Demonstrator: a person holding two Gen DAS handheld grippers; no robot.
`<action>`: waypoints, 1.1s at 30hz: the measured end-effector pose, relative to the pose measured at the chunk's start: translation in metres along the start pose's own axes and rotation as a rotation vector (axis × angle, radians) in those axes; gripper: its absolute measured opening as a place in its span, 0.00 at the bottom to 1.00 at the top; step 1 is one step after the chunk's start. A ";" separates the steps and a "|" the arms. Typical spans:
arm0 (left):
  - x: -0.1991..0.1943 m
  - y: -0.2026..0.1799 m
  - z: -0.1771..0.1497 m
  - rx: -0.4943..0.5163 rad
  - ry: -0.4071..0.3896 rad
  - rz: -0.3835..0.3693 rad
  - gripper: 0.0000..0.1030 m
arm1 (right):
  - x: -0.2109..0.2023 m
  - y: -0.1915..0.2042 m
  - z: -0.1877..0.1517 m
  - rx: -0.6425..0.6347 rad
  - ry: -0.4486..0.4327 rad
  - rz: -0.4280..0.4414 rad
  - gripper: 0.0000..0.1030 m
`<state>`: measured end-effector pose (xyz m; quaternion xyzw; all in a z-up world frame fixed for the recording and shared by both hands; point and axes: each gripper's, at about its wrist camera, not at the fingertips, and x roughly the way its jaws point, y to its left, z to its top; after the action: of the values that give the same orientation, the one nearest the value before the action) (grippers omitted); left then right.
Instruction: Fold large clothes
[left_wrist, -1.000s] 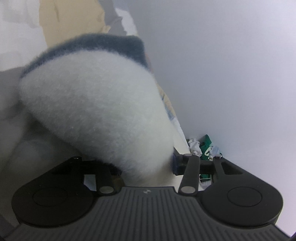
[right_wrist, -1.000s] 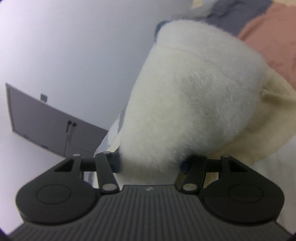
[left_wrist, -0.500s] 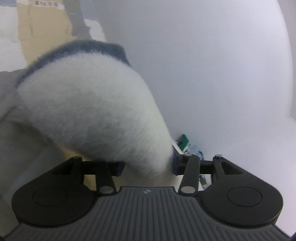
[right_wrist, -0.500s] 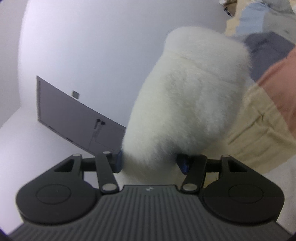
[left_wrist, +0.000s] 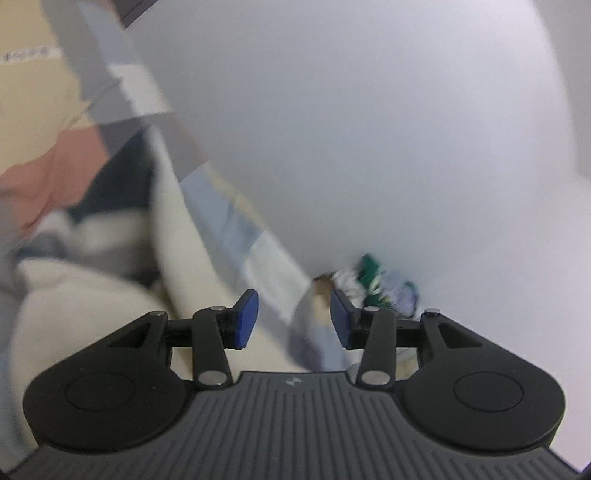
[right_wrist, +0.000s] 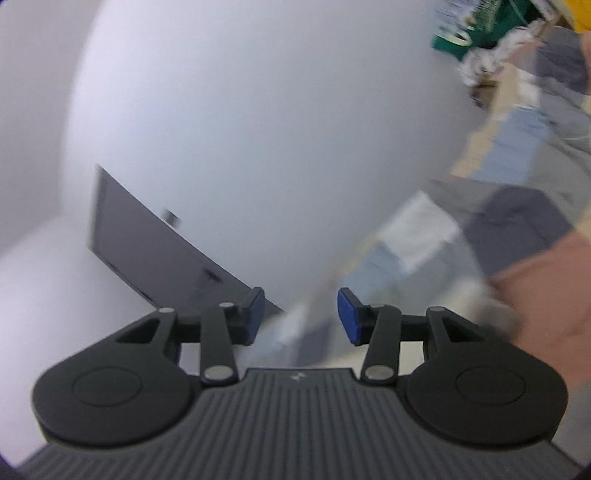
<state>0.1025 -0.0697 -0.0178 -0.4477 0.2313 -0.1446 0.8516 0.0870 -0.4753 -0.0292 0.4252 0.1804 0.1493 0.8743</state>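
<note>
Both the left gripper (left_wrist: 293, 318) and right gripper (right_wrist: 301, 316) are held with jaws apart and empty, seemingly for a fresh grip, while the cream garment (left_wrist: 74, 317) is seen blurred, left of the left jaws.

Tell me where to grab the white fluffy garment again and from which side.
Judging loosely through the blur: take the fluffy garment at its rounded cream edge low on the left, bringing the open left gripper leftward and down. That bulging fold looks free; the rest is tucked under other clothes.

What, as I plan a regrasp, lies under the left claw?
Blurred cream garment and patchwork bedding show below the open left claw; its body covers whatever lies nearest.
</note>
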 end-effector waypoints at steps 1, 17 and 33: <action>0.002 0.007 0.001 -0.002 0.006 0.013 0.48 | 0.010 -0.006 -0.008 -0.008 0.016 -0.025 0.46; 0.021 0.084 0.056 0.114 0.079 0.175 0.71 | 0.110 -0.034 -0.065 0.149 0.210 -0.189 0.65; 0.110 0.105 0.105 0.096 0.136 0.149 0.79 | 0.153 -0.063 -0.049 0.047 0.075 -0.376 0.66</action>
<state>0.2551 0.0124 -0.0820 -0.3771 0.3141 -0.1220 0.8627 0.2080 -0.4154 -0.1359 0.3986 0.2925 -0.0053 0.8692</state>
